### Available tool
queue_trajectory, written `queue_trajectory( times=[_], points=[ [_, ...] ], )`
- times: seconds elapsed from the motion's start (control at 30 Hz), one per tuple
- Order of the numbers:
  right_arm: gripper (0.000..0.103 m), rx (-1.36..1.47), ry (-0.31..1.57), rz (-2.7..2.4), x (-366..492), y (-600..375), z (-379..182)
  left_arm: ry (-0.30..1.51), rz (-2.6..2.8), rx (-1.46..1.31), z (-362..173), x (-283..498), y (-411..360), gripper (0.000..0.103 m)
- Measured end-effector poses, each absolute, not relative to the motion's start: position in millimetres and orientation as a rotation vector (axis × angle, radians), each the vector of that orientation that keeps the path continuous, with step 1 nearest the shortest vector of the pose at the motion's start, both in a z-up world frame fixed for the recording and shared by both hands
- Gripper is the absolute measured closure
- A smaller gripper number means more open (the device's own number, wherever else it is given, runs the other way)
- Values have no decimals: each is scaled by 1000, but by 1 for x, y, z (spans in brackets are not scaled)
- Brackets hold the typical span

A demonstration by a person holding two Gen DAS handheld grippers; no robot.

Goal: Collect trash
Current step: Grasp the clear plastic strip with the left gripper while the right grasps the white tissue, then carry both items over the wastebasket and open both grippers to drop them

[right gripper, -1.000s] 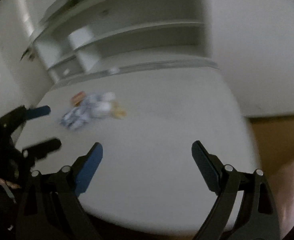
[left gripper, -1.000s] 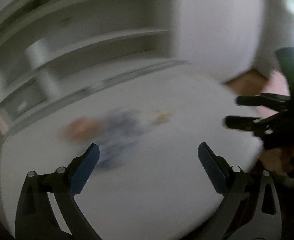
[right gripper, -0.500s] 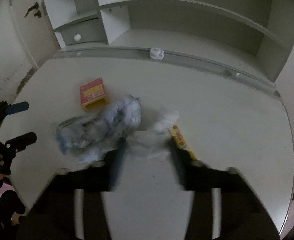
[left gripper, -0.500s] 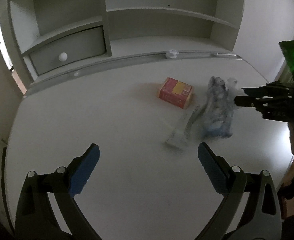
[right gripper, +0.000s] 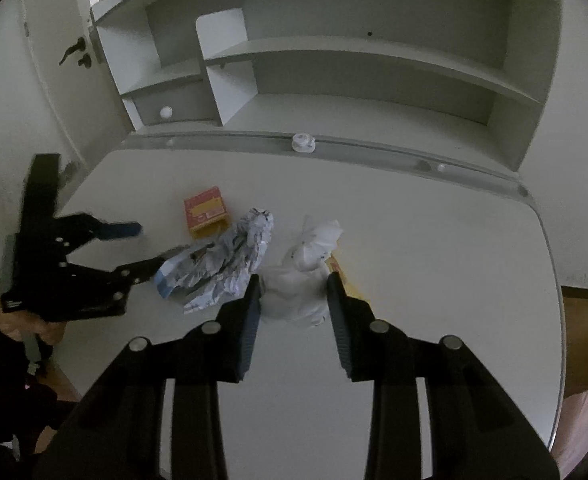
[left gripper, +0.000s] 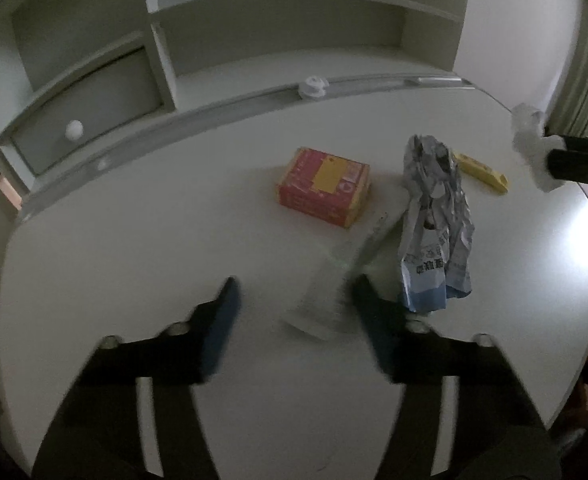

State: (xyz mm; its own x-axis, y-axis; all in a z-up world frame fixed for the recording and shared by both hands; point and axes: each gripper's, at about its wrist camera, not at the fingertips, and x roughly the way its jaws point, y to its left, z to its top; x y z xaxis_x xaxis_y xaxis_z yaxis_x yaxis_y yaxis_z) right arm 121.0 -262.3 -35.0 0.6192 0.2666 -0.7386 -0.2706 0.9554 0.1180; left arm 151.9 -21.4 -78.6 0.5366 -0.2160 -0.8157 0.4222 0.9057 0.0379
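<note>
Looking along the left wrist view: left gripper (left gripper: 294, 312) hangs low over the white table (left gripper: 133, 264), fingers spread apart, holding nothing; image of them is motion-blurred. A flat clear plastic wrapper (left gripper: 334, 280) lies between the fingertips, its near end close to the right-hand finger; contact cannot be told. Just right of it, a crumpled blue-and-silver bag (left gripper: 438, 232) lies on the table. Red and yellow box (left gripper: 324, 186) sits beyond the wrapper, near the table's middle. Yellow packet (left gripper: 482, 172) lies past the bag. At the right edge, the right gripper's fingertips pinch a white crumpled tissue (left gripper: 530, 144), raised clear of the table.

Right wrist view: right gripper (right gripper: 294, 288) has its fingers narrowed onto the white crumpled tissue (right gripper: 306, 268), clenched on its lower part. Yellow packet (right gripper: 344, 276) shows partly behind the right-hand finger. Crumpled bag (right gripper: 225, 264) lies just left; red box (right gripper: 205, 210) beyond it. Left gripper (right gripper: 149, 246) is at the left, fingers parted, lower tip beside the bag's end. Shelf unit (right gripper: 334, 60) stands behind the table.
</note>
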Motion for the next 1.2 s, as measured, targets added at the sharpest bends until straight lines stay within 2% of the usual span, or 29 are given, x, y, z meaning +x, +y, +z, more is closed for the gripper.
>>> queue_trajectory(
  times=[0.03,0.1,0.4,0.5,0.67,0.8,0.97,1.2],
  points=[
    [70,0,843,300,116,-268,-34,927,-388,249,-78,151,-24,70],
    [70,19,831,279,106,-283,-30,939,-376,236,-75,152,-26,78],
    [70,174,778,56,27,-409,-32,830,-347,169,-13,127,-43,80],
    [70,252,774,-50,-10,-464,-44,787,-422,175,6,112,-85,80],
    [70,374,781,-221,-77,-546,-77,752,-663,192,16,74,-204,80],
    [70,473,815,-332,-128,-598,-116,767,-896,260,-3,25,-322,80],
    [70,593,865,-406,-180,-642,-161,843,-1116,358,-46,-39,-427,80],
    [70,692,945,-431,-211,-668,-217,934,-1227,507,-118,-84,-500,80]
  ],
)
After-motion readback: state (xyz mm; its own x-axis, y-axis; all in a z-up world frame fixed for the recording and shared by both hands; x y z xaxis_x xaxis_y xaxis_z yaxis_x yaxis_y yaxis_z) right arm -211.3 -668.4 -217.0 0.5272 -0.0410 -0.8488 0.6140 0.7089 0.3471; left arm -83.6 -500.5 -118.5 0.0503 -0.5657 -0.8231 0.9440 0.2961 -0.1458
